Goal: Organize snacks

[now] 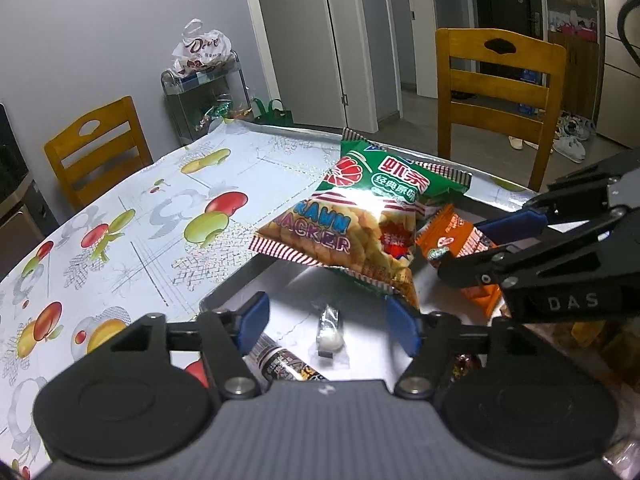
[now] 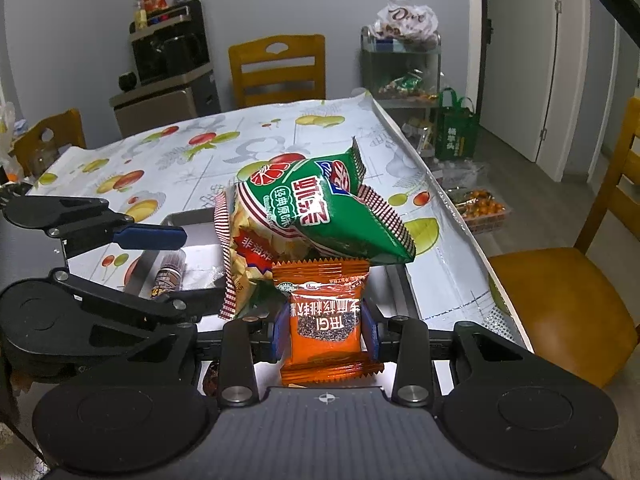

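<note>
A green and orange prawn cracker bag (image 1: 352, 220) hangs tilted over a metal tray (image 1: 224, 300), one corner touching my left gripper's right pad. My left gripper (image 1: 328, 320) is open above the tray. My right gripper (image 2: 325, 332) is shut on an orange snack packet (image 2: 324, 320), held just above the tray; it also shows in the left wrist view (image 1: 456, 240). The cracker bag (image 2: 316, 216) sits right behind the packet. A dark stick-shaped snack (image 1: 280, 360) and a small clear-wrapped candy (image 1: 330, 334) lie in the tray.
The table has a fruit-print cloth (image 1: 120, 220). Wooden chairs (image 1: 496, 92) stand around it. A wire cart with a Dove bag (image 2: 404, 20) stands by the wall. A box of oranges (image 2: 480, 208) lies on the floor.
</note>
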Motion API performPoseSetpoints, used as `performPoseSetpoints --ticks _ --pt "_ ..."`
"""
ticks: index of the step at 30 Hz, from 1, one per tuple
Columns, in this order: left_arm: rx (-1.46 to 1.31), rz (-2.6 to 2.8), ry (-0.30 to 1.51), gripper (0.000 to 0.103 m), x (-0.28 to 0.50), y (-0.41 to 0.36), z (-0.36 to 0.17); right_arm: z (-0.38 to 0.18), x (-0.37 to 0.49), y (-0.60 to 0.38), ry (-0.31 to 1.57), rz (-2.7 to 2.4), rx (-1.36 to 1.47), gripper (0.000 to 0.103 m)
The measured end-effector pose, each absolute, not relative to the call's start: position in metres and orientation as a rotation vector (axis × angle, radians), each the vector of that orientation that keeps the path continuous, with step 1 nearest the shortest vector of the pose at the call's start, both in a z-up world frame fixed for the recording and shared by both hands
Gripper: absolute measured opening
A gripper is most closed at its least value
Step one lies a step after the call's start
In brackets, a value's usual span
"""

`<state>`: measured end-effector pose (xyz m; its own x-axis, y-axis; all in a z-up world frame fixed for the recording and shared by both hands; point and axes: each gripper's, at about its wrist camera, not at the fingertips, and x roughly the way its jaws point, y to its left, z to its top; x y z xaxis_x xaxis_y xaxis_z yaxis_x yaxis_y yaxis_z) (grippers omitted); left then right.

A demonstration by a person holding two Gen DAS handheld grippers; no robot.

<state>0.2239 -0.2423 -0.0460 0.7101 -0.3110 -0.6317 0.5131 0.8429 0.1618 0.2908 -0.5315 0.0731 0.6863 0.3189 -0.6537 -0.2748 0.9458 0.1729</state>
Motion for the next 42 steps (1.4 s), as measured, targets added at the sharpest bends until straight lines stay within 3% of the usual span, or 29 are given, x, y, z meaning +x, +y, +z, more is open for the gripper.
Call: performPoseSetpoints --ticks 14,17,22,28,36,42 --pt "0.346 -0.472 0.636 0.072 0.219 -0.240 -0.045 0.075 0.286 -0.531 0.734 0.325 0.056 0.039" --pt "0.343 -0.468 0.630 0.079 0.217 -0.239 -0.045 0.077 0.284 -0.532 0.724 0.320 0.054 0.039" --pt "0.359 -0.468 0.617 0.087 0.213 -0.240 -0.045 0.080 0.279 -0.536 0.702 0.310 0.067 0.068" --pt "0.346 -0.473 0.587 0.095 0.207 -0.239 -0.044 0.084 0.273 -0.541 0.684 0.329 0.100 0.089" --pt "0.323 -0.465 0.565 0.101 0.201 -0.233 -0.042 0.090 0.266 -0.540 0.653 0.320 0.100 0.103" --pt "0.327 -0.440 0.554 0.101 0.198 -0.227 -0.041 0.089 0.265 -0.538 0.658 0.298 0.084 0.103"
